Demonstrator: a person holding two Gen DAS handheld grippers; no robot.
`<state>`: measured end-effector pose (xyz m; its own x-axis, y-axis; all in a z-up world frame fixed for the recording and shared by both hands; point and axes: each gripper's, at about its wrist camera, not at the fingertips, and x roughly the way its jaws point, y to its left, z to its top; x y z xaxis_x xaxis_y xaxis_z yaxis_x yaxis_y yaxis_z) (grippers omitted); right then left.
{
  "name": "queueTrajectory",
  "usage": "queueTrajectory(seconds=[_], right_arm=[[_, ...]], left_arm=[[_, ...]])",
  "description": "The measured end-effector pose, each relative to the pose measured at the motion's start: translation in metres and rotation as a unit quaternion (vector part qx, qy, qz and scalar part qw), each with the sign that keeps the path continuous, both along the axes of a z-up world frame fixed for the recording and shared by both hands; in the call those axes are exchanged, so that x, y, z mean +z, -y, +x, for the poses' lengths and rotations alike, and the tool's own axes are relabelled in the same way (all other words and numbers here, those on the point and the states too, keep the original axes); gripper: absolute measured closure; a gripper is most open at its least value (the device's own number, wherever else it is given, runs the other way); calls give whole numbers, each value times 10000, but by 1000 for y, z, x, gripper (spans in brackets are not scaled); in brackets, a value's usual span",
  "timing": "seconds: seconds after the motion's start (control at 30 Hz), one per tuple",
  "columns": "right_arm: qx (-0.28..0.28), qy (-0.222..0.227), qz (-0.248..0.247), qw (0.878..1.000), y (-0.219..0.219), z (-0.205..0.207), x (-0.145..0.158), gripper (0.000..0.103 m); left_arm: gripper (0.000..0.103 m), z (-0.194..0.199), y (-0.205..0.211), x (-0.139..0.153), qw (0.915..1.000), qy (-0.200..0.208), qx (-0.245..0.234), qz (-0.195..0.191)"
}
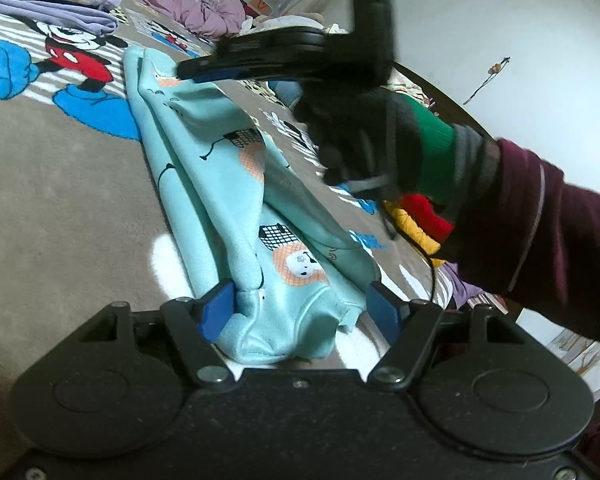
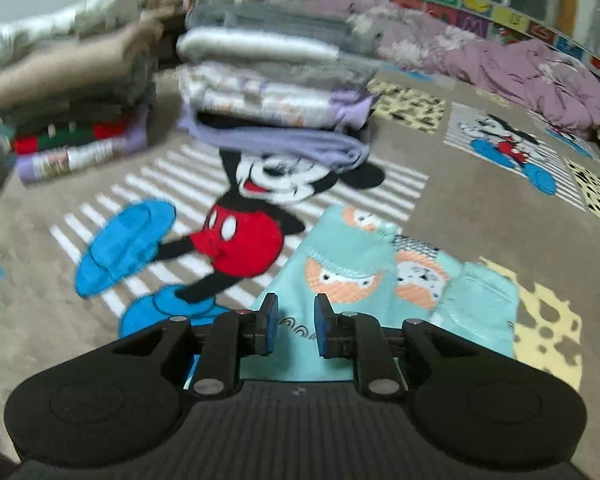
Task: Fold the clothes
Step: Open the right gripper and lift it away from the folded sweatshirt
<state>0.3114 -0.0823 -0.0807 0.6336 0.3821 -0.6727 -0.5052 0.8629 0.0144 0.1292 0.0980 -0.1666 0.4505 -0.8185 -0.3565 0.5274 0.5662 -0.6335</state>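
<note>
A light blue child's garment (image 1: 228,184) with orange cartoon prints lies bunched lengthwise on the carpet. My left gripper (image 1: 300,312) is open, its blue pads on either side of the near hem, which bulges between them. The right gripper shows in the left wrist view (image 1: 204,70), held by a gloved hand above the garment's far end. In the right wrist view the same garment (image 2: 380,276) lies just under and ahead of my right gripper (image 2: 296,324), whose blue pads stand a little apart with nothing between them.
A grey carpet with Mickey Mouse prints (image 2: 244,236) covers the floor. Two stacks of folded clothes (image 2: 276,92) (image 2: 68,92) stand ahead. A lilac bundle of clothes (image 2: 512,68) lies at the back right. Red and yellow clothes (image 1: 420,220) lie under the right arm.
</note>
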Motion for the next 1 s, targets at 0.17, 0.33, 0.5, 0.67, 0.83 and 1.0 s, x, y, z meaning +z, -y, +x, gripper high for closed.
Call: queueTrajectory(seconds=[0.17, 0.33, 0.5, 0.67, 0.83, 1.0], right_arm=[[-21, 57, 437, 9990, 29, -31, 15, 82], [127, 131, 409, 9990, 43, -66, 9, 82], [220, 96, 552, 9982, 53, -79, 1, 82], [439, 93, 633, 9970, 54, -80, -2, 82], [353, -198, 421, 9983, 54, -70, -21, 82], [356, 74, 922, 9951, 65, -80, -10, 80]], left_arm=[[30, -5, 0, 8, 9996, 137, 77, 214], [30, -16, -3, 30, 9957, 737, 450, 338], [30, -14, 26, 42, 9922, 1151, 228, 430], [30, 8, 54, 20, 9865, 545, 295, 1514], [30, 7, 51, 21, 9860, 588, 294, 1532], [29, 5, 49, 22, 9870, 604, 356, 1446]])
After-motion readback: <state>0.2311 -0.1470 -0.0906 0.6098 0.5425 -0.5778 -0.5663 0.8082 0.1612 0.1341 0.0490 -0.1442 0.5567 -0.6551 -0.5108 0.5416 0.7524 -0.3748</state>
